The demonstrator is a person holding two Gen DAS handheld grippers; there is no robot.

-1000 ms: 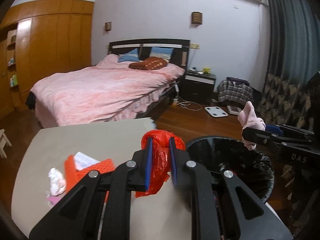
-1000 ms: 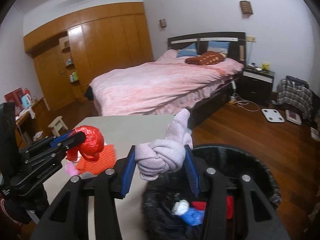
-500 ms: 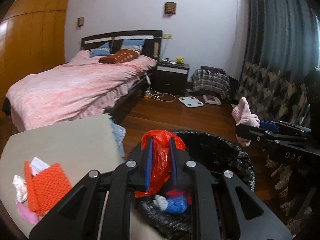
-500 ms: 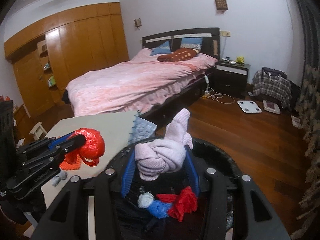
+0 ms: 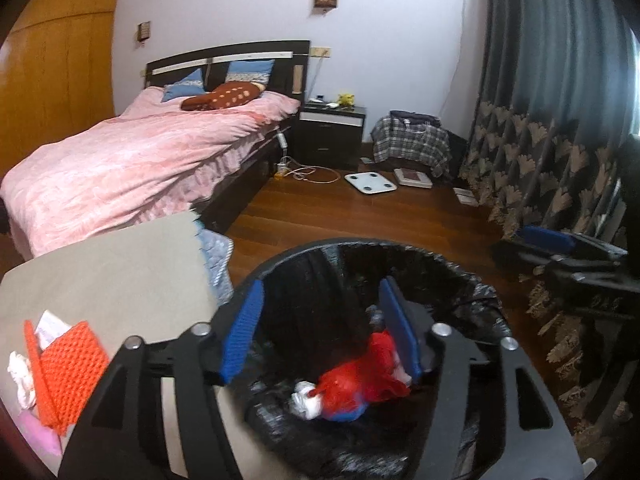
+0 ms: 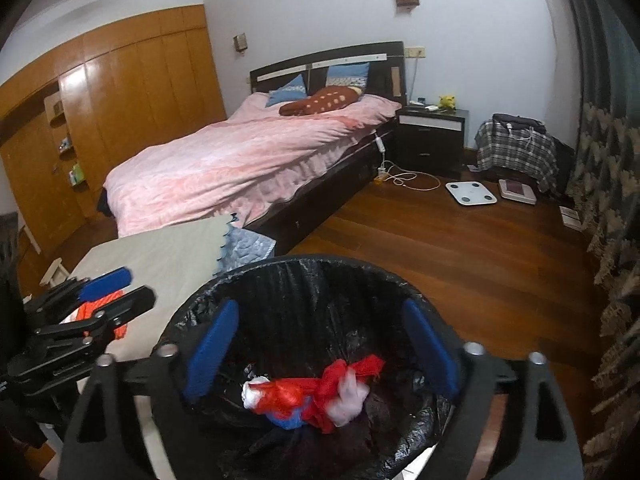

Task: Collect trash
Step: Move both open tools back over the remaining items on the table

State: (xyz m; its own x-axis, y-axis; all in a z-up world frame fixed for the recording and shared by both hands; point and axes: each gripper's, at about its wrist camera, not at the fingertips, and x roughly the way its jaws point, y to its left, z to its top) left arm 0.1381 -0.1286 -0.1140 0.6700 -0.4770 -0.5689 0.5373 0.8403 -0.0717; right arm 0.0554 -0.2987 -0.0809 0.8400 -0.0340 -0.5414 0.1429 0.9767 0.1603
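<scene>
Trash [image 5: 360,384], a tangle of red plastic bag, white scraps and a blue piece, lies at the bottom of the black-lined bin [image 5: 472,280], seen from above in both wrist views. In the right wrist view the same heap [image 6: 316,392] shows red strips knotted around pale, partly blurred material, resting on the liner of the bin [image 6: 280,268].

Left gripper [image 5: 320,332]: jaws spread wide with nothing between them, blue pads to either side of the bin mouth, held above the opening. Seen from the right wrist camera, the left gripper [image 6: 120,292] reaches in from the left edge of the view, its two fingers apart, in front of the table.

Right gripper [image 6: 320,348]: jaws likewise spread wide and holding nothing, blue pads framing the heap below. In the left wrist view the right gripper [image 5: 560,248] appears at the right edge, dark and partly blurred against the curtain [image 5: 540,120].

Table [image 5: 120,264]: a grey surface just beside the bin on its left. On it lie an orange mesh item [image 5: 68,368], a white paper [image 5: 50,322] tucked behind the mesh, a crumpled white scrap [image 5: 20,376] and a pink piece [image 5: 36,432] at the near left edge.

Background: a bed [image 5: 132,160] with pink covers, a dark nightstand [image 5: 332,128], a white scale [image 5: 370,182] on the wooden floor [image 5: 380,216].
</scene>
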